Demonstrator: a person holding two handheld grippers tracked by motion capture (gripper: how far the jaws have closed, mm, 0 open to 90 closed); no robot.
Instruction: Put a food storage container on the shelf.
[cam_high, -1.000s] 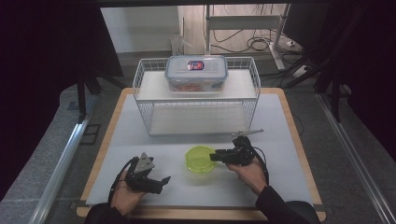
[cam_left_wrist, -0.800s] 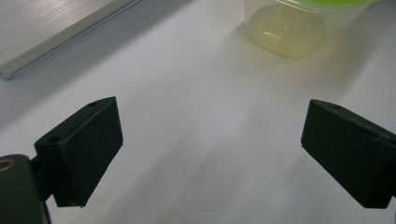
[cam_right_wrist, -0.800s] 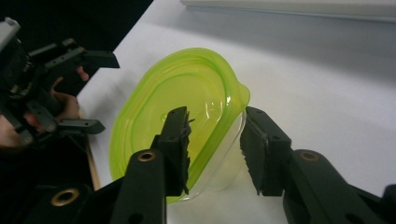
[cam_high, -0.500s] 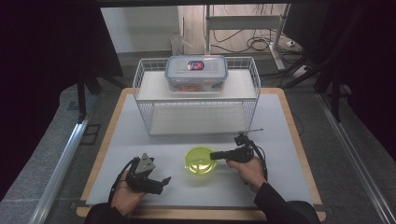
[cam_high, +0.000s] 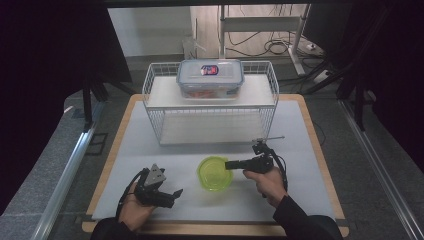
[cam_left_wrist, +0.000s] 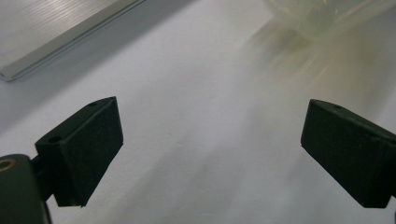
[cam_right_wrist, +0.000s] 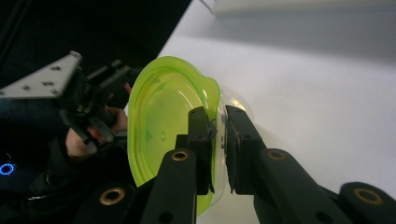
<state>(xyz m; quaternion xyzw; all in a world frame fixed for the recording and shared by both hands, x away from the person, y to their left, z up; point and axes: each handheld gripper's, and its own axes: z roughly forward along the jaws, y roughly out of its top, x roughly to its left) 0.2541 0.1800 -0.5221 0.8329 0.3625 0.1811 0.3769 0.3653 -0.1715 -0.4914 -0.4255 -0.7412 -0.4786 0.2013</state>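
A round lime-green plastic bowl (cam_high: 214, 173) lies on the white mat near the front centre. My right gripper (cam_high: 229, 164) reaches it from the right. In the right gripper view its jaws (cam_right_wrist: 217, 116) are shut on the bowl's (cam_right_wrist: 163, 121) right rim, one jaw inside and one outside, where a clear plastic edge shows. My left gripper (cam_high: 172, 195) rests low on the mat left of the bowl. It stands open (cam_left_wrist: 210, 140) with bare mat between its jaws, and the bowl's pale edge (cam_left_wrist: 322, 18) lies ahead, apart from it.
A white wire basket (cam_high: 210, 125) stands at the back of the mat. On top of it sits a clear food box with a blue-rimmed lid (cam_high: 210, 77). The wooden table edge (cam_high: 315, 140) frames the mat. The left gripper (cam_right_wrist: 70, 93) shows beyond the bowl in the right gripper view.
My right gripper has levelled out at the bowl's right rim, its jaws now on the edge. The left gripper and the bowl have barely moved.
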